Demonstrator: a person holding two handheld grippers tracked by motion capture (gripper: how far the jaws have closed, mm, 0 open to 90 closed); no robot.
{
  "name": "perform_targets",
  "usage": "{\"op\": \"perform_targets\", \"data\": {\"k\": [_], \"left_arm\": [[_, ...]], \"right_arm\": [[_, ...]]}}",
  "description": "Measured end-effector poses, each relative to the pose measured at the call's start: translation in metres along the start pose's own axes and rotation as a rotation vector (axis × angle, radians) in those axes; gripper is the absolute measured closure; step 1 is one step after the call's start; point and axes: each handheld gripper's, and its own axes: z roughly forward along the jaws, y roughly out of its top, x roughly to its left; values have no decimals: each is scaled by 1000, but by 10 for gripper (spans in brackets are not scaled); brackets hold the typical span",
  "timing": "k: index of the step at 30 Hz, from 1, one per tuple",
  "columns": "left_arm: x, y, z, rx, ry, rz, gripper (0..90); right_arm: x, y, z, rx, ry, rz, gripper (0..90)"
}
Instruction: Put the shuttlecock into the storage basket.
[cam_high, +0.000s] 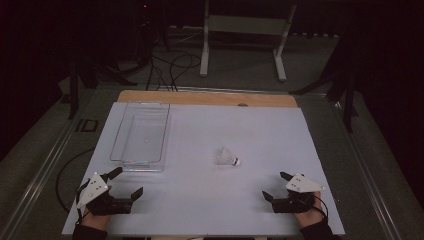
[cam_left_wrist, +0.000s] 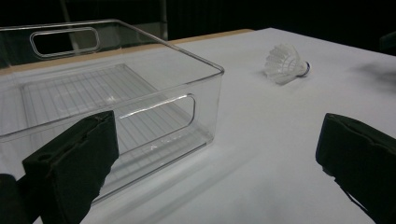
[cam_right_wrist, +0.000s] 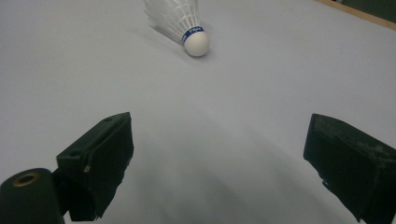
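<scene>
Both claws sit low at the near edge of the white table (cam_high: 200, 210), one in each hand. Left claw (cam_high: 122, 184) has its two black jaws spread wide, and nothing is between them. Right claw (cam_high: 276, 186) is spread wide too, and it also holds nothing.

A white shuttlecock (cam_high: 227, 158) lies on its side near the middle of the table. It has a round white nose with a blue band. Its feathers point toward the clear box (cam_high: 141, 135), and its nose points toward the right side. Nothing is touching it.

That clear box stands on the left side of the table, just past the left claw. It has nothing inside. In the left gripper view, the box (cam_left_wrist: 140, 93) is close and the shuttlecock (cam_left_wrist: 286, 64) is farther off. In the right gripper view, the shuttlecock (cam_right_wrist: 180, 21) lies straight ahead, between the lines of the two jaws.

My guess is that the job has only just begun. The shuttlecock is not picked up yet, and the box is not filled yet. It looks like the right claw is best placed to go get it. So reaching, pinching, lifting and dropping it in the box are probably all left to do.
</scene>
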Motion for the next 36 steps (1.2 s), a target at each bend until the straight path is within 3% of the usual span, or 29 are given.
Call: {"op": "perform_targets", "data": {"k": [23,36], "left_arm": [[0,0,0,5,-4,1,1],[0,0,0,6,-8,-1,1]], "right_arm": [[1,1,-1,-10,9,-4,83],[-1,7,-7,-20,37,10,78]]}}
